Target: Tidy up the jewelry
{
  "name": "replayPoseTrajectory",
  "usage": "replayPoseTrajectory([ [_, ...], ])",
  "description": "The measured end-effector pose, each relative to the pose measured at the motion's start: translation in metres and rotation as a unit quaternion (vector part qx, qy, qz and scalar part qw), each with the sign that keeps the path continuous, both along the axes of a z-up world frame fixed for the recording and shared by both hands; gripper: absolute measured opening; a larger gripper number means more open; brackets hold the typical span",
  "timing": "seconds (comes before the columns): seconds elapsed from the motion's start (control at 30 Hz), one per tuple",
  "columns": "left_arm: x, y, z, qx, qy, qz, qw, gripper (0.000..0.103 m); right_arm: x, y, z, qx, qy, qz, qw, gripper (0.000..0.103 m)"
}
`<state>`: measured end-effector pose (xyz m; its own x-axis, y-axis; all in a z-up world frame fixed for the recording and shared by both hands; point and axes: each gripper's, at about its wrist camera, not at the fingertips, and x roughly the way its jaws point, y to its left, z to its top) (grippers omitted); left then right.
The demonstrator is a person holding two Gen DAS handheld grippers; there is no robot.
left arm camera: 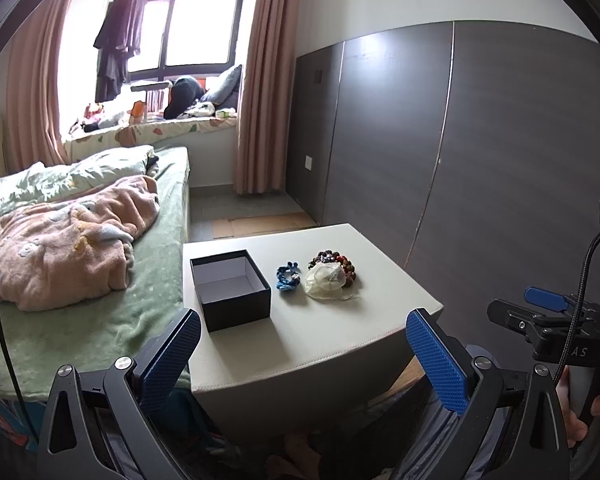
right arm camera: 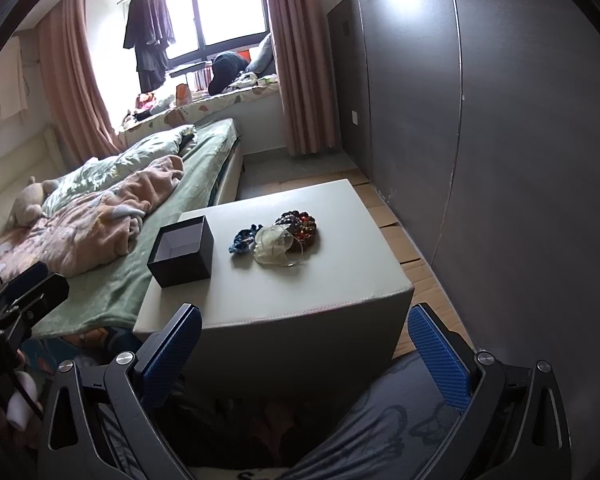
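Observation:
An open black box [left arm camera: 230, 289] [right arm camera: 181, 251] with a pale inside stands on the left part of a white stool [left arm camera: 320, 344] [right arm camera: 300, 300]. To its right lie a blue beaded piece [left arm camera: 287, 277] [right arm camera: 242, 240], a sheer cream pouch [left arm camera: 327, 280] [right arm camera: 274, 246] and a dark red beaded bracelet [left arm camera: 336, 261] [right arm camera: 300, 226], partly under the pouch. My left gripper [left arm camera: 302, 350] is open, held short of the stool's near edge. My right gripper [right arm camera: 305, 346] is open too, low in front of the stool. Nothing sits between either pair of fingers.
A bed [left arm camera: 80, 240] [right arm camera: 120, 200] with a green sheet and pink blanket touches the stool's left side. A dark grey wardrobe [left arm camera: 480, 140] [right arm camera: 500, 120] runs along the right. The right-hand tool [left arm camera: 556, 320] shows at the left wrist view's right edge, with a hand [left arm camera: 580, 412] under it.

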<state>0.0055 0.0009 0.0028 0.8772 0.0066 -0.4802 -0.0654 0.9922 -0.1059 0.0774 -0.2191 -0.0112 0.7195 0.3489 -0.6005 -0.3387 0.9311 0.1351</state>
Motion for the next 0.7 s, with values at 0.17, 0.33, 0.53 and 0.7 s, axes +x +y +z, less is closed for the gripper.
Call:
replayPoseTrajectory([
  [0.17, 0.016, -0.006, 0.000, 0.006, 0.009, -0.006, 0.9999, 0.102, 0.011, -0.002, 0.000, -0.009, 0.001, -0.006, 1.000, 0.103],
  [0.33, 0.037, -0.009, 0.002, 0.009, 0.016, -0.012, 0.9998, 0.102, 0.031, -0.005, -0.001, -0.008, 0.013, -0.014, 1.000, 0.103],
  [0.53, 0.069, -0.009, -0.001, 0.005, 0.032, -0.025, 0.9992, 0.102, 0.057, -0.009, -0.001, -0.010, 0.021, -0.027, 0.999, 0.103],
  [0.7, 0.093, -0.009, -0.006, -0.001, 0.042, -0.034, 0.9986, 0.102, 0.082, -0.010, -0.005, -0.004, 0.031, -0.030, 0.999, 0.103],
])
